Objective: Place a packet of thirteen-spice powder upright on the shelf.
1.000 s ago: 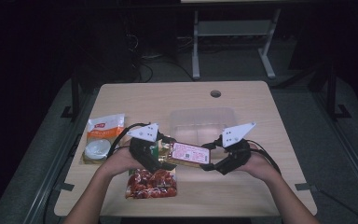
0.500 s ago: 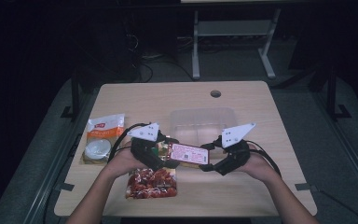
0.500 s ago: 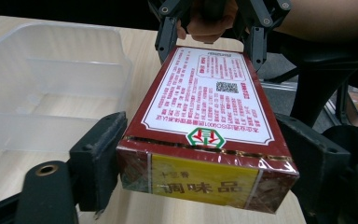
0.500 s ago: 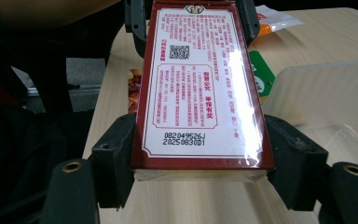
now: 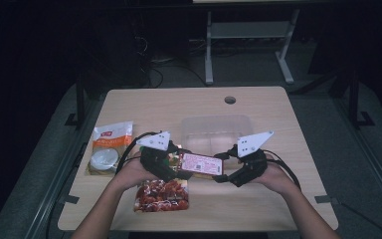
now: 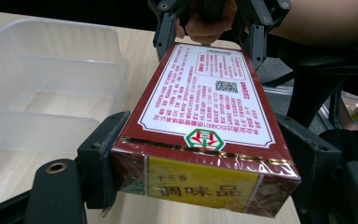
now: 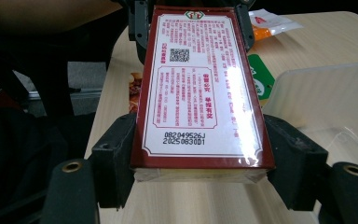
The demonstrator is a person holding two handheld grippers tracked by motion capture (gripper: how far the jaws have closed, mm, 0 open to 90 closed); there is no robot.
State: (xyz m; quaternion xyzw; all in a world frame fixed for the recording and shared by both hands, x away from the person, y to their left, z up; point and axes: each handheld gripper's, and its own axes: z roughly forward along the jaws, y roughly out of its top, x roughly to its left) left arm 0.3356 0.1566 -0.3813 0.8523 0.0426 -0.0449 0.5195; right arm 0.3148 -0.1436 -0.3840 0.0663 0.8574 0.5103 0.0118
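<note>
A dark red box (image 5: 201, 163) with a white printed label hangs level above the table's front, held end to end between both grippers. My left gripper (image 5: 176, 167) has just been closing its jaws on the box's left end. In the left gripper view its pads (image 6: 103, 154) press the sides of the box (image 6: 205, 93), whose near end is yellow. My right gripper (image 5: 221, 174) is shut on the other end. In the right gripper view the black pads (image 7: 116, 154) clamp the box (image 7: 198, 88) on both sides.
A clear plastic container (image 5: 216, 132) stands just behind the box. A red snack packet (image 5: 161, 195) lies in front of my left hand. An orange and white pouch (image 5: 110, 137) with a round white lid (image 5: 103, 159) lies at the left. The wooden table (image 5: 154, 104) has a cable hole (image 5: 230, 99).
</note>
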